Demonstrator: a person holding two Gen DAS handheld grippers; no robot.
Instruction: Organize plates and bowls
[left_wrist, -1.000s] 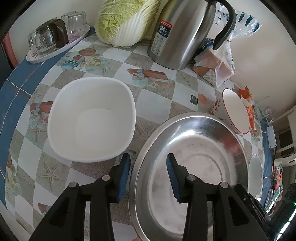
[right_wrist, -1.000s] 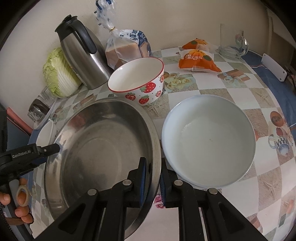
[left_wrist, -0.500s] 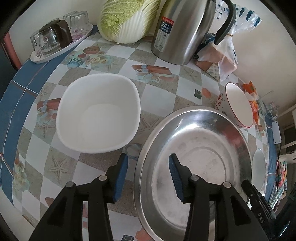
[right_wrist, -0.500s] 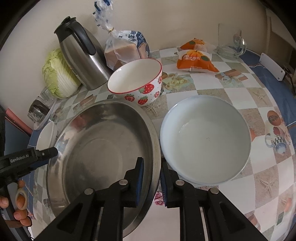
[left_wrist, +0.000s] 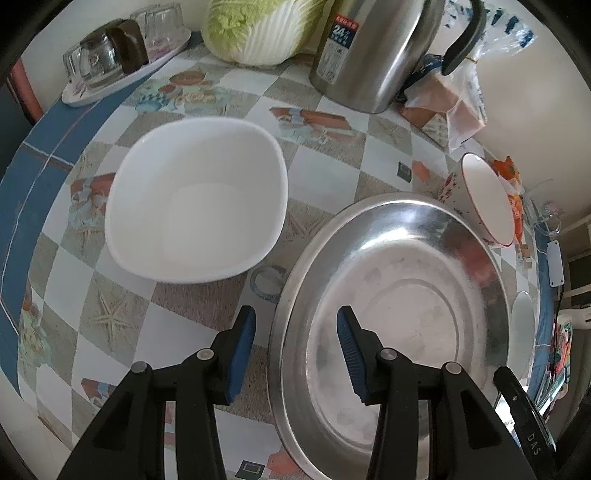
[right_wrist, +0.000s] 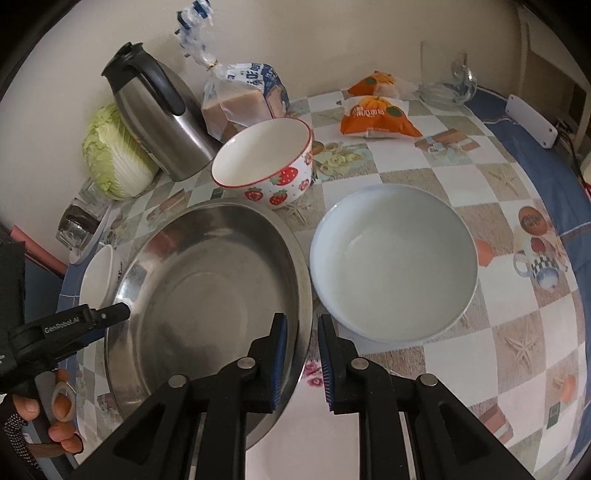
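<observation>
A wide steel basin (left_wrist: 399, 295) (right_wrist: 207, 280) sits on the patterned tablecloth. My left gripper (left_wrist: 295, 343) is open and straddles the basin's left rim, with neither pad touching it. My right gripper (right_wrist: 303, 354) straddles the opposite rim. Its jaws are only narrowly apart, and a sliver of space shows on both sides of the rim. A white square bowl (left_wrist: 195, 206) lies left of the basin. A pale round bowl (right_wrist: 395, 266) lies right of it. A strawberry-print bowl (right_wrist: 266, 166) stands just behind the basin.
A steel kettle (left_wrist: 373, 55), a cabbage (left_wrist: 258, 29) and a tray of glasses (left_wrist: 122, 55) line the back wall. A bread bag (right_wrist: 243, 99), orange snack packets (right_wrist: 376, 114) and a glass mug (right_wrist: 450, 81) stand further right. A person's hand (right_wrist: 59, 406) holds the left gripper.
My left jaws have spread a little wider around the rim, and that view has tilted so the white bowl sits higher. The right gripper and the basin have barely shifted.
</observation>
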